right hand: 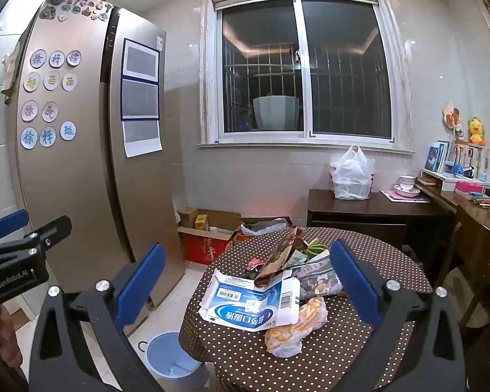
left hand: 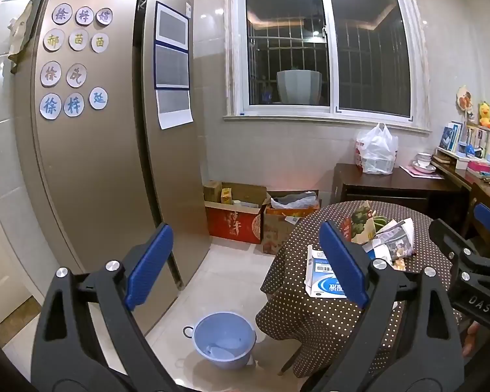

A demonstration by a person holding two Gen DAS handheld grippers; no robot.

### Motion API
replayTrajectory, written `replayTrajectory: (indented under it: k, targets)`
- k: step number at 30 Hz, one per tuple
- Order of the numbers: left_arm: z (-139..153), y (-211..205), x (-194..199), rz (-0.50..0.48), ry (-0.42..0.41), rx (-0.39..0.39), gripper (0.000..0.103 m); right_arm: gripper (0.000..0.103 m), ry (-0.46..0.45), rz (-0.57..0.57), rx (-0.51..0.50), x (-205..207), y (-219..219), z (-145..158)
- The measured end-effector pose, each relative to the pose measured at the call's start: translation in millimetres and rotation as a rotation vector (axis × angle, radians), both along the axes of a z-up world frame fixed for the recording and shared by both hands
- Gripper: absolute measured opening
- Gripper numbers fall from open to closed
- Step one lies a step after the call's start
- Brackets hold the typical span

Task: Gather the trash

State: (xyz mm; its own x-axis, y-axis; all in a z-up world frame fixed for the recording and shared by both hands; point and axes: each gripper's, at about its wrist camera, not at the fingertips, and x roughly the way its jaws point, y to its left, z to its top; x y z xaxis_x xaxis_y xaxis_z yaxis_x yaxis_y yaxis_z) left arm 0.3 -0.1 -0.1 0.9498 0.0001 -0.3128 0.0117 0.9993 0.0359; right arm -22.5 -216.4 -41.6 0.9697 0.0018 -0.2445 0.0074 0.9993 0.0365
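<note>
While we hold both tools level with the round table [right hand: 392,261], our left gripper [left hand: 245,261] and our right gripper [right hand: 245,281] stand spread wide, with nothing between their blue pads. On the dotted tablecloth lies the trash: a flattened blue-and-white carton [right hand: 254,300], a crumpled yellow-and-white wrapper [right hand: 297,326] touching its near right corner, a torn brown printed packet [right hand: 281,258] resting on its far edge, and a wad of newspaper [right hand: 317,277] just beside it to the right.

Down on the tiled floor, close to the table's left side, we see a light blue bin [left hand: 223,339]; something pale lies at its bottom, though we cannot tell what. Against the wall under the window sit open cardboard boxes [left hand: 235,202], one holding a yellow packet and small items, another stuffed with a crumpled grey bag. On the dark cabinet [right hand: 359,209] behind the table stands a knotted white plastic bag [right hand: 352,176] with stacked packages showing through.
</note>
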Motion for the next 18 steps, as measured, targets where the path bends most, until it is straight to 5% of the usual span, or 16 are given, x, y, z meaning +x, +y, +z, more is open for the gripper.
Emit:
replayTrajectory:
  k: [18]
  targets:
    - [-19.1, -11.7, 11.6, -0.002, 0.019, 0.017, 0.089, 0.099, 0.018, -0.006, 0.014, 17.2, -3.3, -6.7]
